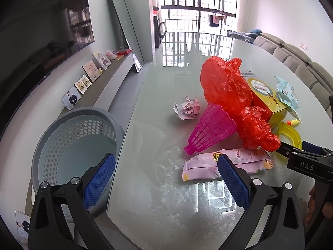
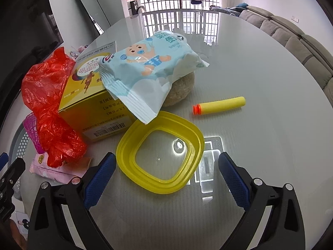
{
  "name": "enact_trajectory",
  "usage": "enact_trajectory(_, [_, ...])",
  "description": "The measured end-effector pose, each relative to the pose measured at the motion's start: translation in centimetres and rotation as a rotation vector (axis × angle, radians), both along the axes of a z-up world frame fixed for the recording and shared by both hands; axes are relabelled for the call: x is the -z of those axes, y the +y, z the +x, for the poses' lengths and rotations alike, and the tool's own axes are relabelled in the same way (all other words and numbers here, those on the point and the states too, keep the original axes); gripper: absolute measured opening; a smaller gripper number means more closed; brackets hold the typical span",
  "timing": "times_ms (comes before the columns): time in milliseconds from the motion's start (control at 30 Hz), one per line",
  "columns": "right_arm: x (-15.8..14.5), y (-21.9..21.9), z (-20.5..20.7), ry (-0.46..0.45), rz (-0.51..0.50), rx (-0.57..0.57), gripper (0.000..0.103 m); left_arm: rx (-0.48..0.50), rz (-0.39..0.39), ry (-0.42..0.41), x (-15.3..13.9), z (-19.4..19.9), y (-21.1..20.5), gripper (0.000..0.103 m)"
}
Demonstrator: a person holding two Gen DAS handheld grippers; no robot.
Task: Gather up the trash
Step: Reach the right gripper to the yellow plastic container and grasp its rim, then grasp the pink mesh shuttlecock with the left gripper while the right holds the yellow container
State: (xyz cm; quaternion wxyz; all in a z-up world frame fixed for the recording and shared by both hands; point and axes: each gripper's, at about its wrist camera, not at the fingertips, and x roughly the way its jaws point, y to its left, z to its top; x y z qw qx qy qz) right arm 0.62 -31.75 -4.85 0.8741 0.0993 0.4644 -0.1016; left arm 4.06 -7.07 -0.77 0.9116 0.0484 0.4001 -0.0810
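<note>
Trash lies on a glass table [image 1: 158,187]: a crumpled paper ball [image 1: 187,108], a pink plastic shuttlecock [image 1: 210,130], a red plastic bag [image 1: 231,91], a pink wrapper [image 1: 226,164], a yellow box [image 2: 93,108], a blue baby-wipes pack [image 2: 149,70], a yellow lid [image 2: 160,154] and a yellow foam dart [image 2: 220,103]. My left gripper [image 1: 166,179] is open and empty above the table's left edge, near the pink wrapper. My right gripper [image 2: 166,177] is open and empty, just short of the yellow lid. A grey perforated bin [image 1: 77,145] stands beside the table on the left.
A beige round object [image 2: 181,89] sits under the wipes pack. A TV, a low shelf with photo frames [image 1: 89,77] and a leaning mirror [image 1: 127,31] line the left wall. A sofa [image 1: 291,56] stands at the right.
</note>
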Motion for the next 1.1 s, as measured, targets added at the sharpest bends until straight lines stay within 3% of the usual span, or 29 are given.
enact_trajectory(233, [0.4,0.6,1.4,0.008,-0.042,-0.003,0.092,-0.008,-0.002,0.015,0.4,0.5,0.5,0.096])
enact_trajectory(267, [0.3,0.7,1.3,0.003,-0.043,-0.004,0.090,-0.009,-0.003,0.018,0.5,0.6,0.6,0.096])
enact_trajectory(300, [0.2,0.7,1.2,-0.004,-0.051,-0.002,0.078,-0.009,-0.005,0.021,0.5,0.7,0.7,0.096])
enact_trajectory(333, [0.1,0.8,1.1,-0.013,-0.063,-0.002,0.075,-0.008,-0.008,0.024,0.6,0.8,0.8,0.096])
enact_trajectory(733, [-1.1,-0.3,-3.3,-0.071,0.027,0.017,0.074,0.046,-0.034,0.036,0.5,2.9,1.3,0.096])
enact_trajectory(1100, [-1.1,-0.9,-6.4,-0.090,0.074,0.063,0.074,0.179,-0.014,0.041,2.2,4.5,-1.4,0.096])
